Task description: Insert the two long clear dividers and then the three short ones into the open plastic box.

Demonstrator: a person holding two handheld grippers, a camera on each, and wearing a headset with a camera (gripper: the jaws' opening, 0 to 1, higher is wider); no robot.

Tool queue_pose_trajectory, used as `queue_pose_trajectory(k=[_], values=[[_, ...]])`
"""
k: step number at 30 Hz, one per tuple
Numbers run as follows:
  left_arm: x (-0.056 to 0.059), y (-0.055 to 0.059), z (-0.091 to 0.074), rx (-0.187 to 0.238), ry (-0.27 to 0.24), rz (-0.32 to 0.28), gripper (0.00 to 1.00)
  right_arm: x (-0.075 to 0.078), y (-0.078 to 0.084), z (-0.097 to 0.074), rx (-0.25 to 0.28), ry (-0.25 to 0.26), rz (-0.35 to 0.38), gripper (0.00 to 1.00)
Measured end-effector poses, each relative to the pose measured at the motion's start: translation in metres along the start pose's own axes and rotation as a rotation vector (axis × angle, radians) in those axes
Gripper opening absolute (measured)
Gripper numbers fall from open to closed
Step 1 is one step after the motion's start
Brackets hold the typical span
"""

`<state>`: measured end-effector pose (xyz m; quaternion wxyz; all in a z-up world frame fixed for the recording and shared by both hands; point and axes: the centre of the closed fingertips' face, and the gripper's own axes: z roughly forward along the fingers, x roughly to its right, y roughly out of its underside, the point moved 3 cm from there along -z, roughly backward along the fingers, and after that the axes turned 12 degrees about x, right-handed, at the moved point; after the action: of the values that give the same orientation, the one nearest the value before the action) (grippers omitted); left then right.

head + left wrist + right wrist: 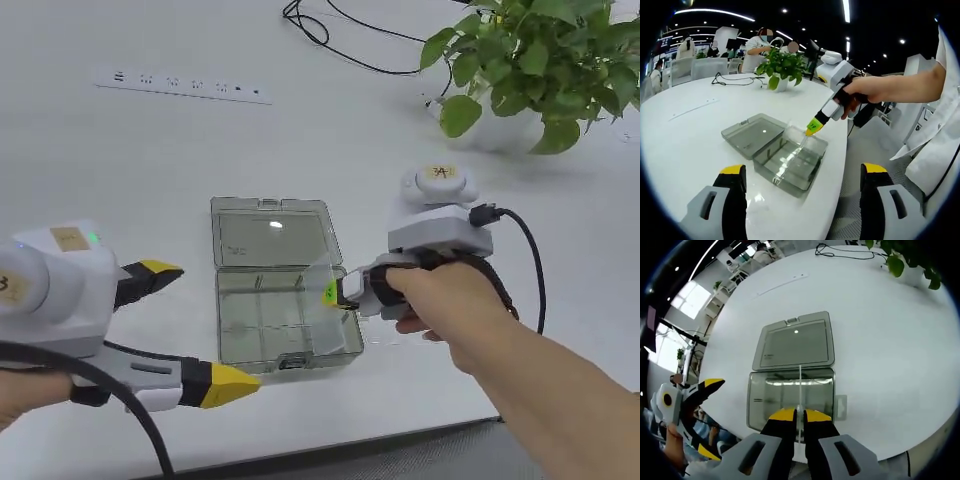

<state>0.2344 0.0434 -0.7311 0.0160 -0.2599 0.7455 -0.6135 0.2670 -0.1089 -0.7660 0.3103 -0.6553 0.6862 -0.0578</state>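
Observation:
The open smoky-clear plastic box (262,322) lies on the white table, its lid (270,235) folded flat behind it. My right gripper (343,291) is at the box's right rim, shut on a clear divider (322,300) that stands on edge and reaches down into the box. In the right gripper view the divider (800,385) runs straight ahead from my shut gripper (799,414) across the box (767,392). My left gripper (195,328) hangs open, left of and in front of the box, holding nothing. The left gripper view has the box (810,167) ahead of it.
A small clear piece (841,407) lies on the table by the box's right side. A potted plant (530,70), a black cable (330,30) and a white power strip (185,85) sit at the back. The table's front edge (400,435) is close.

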Motion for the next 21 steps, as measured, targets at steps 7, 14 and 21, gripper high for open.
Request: queue_pose_trajectory(k=[7, 14, 21], values=[[0.0007, 0.0016, -0.0007, -0.005, -0.001, 0.001, 0.96, 0.0027, -0.0002, 0.0030, -0.006, 0.006, 0.001, 0.06], [0.0012, 0.0029, -0.0005, -0.006, 0.003, -0.001, 0.97, 0.0020, 0.0003, 0.0060, -0.005, 0.004, -0.002, 0.06], [0.0011, 0.0033, -0.0002, -0.007, 0.007, 0.001, 0.96, 0.0018, 0.0002, 0.0079, -0.003, 0.010, -0.010, 0.06]])
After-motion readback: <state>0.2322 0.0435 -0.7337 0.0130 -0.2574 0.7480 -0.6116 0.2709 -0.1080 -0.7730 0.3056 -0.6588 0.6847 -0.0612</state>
